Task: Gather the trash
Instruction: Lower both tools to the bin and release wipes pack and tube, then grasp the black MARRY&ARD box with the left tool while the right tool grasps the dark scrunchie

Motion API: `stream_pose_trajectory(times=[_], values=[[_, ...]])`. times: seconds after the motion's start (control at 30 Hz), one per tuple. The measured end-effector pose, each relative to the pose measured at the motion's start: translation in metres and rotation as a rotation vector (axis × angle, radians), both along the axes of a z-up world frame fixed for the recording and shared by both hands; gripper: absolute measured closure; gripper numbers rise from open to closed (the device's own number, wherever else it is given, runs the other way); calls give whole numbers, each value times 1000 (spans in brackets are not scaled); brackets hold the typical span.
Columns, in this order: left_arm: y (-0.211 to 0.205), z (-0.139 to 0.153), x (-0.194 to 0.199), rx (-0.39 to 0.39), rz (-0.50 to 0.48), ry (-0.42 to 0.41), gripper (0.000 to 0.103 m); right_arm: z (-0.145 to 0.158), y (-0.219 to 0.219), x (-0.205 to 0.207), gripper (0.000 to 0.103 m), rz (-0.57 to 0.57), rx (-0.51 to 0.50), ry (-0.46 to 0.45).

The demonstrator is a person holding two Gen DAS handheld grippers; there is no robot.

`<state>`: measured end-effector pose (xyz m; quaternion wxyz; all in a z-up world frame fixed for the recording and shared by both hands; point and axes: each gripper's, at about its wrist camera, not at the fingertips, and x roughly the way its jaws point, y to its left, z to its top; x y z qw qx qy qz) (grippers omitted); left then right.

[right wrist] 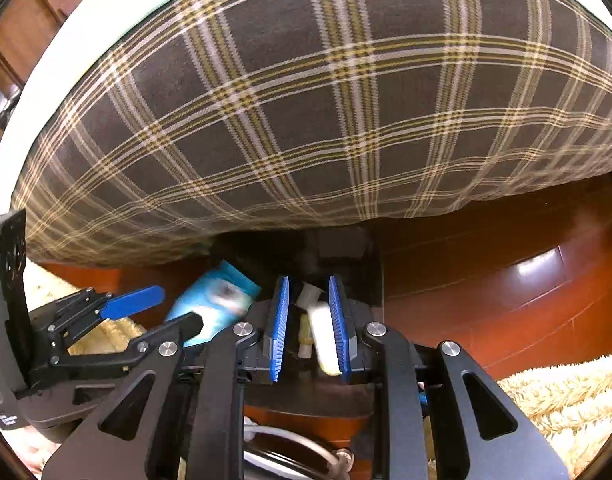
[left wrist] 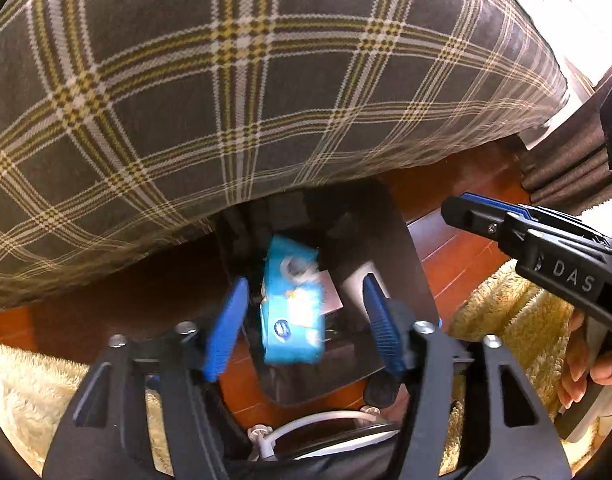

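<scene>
Our left gripper (left wrist: 302, 320) is spread, empty; blue pack (left wrist: 292, 304) sits lower centre between its pads, over the black bin (left wrist: 402, 248), long axis running away. Right gripper (right wrist: 309, 328) pinches a pale tube (right wrist: 324, 338).

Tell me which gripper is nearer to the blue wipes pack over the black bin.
Left. The left gripper has its open fingers on either side of the blue wipes pack above the black bin; the right gripper is beside it, off to its right.
</scene>
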<state>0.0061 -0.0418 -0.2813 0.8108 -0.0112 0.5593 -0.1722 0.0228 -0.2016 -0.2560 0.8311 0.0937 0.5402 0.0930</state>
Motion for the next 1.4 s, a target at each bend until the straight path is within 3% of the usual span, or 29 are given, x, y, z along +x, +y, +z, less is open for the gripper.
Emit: stream_pose_trajectory(times=[0.07, 0.2, 0.27, 0.37, 0.63, 0.8, 0.93, 1.1, 1.2, 1.33, 1.4], values=[[1, 2, -1, -1, 4, -6, 35, 2, -3, 1, 66, -12, -1, -3], [8, 12, -4, 0, 12, -28, 23, 5, -14, 0, 52, -33, 6, -22], [11, 19, -8, -8, 13, -44, 20, 10, -20, -2, 36, -45, 21, -32], [14, 32, -9, -14, 16, -73, 17, 22, -29, -4, 26, -66, 67, -60], [27, 101, -18, -45, 12, -181, 15, 99, -47, -18, 18, -79, 60, -235], [38, 156, -7, -70, 21, -292, 10, 152, -59, 0, 13, -86, 36, -333], [47, 187, 17, -48, 55, -356, 9, 183, -59, 26, 13, -82, 16, -390], [50, 204, 59, -67, 83, -364, 9, 193, -67, 80, 13, -108, 21, -377], [42, 209, 87, -44, 75, -371, 9, 198, -66, 111, 13, -121, -7, -385], [25, 206, 129, 56, 70, -401, 9, 195, -63, 152, 13, -140, -29, -377], [19, 204, 148, 48, 72, -392, 9, 190, -62, 171, 13, -151, -33, -365]])
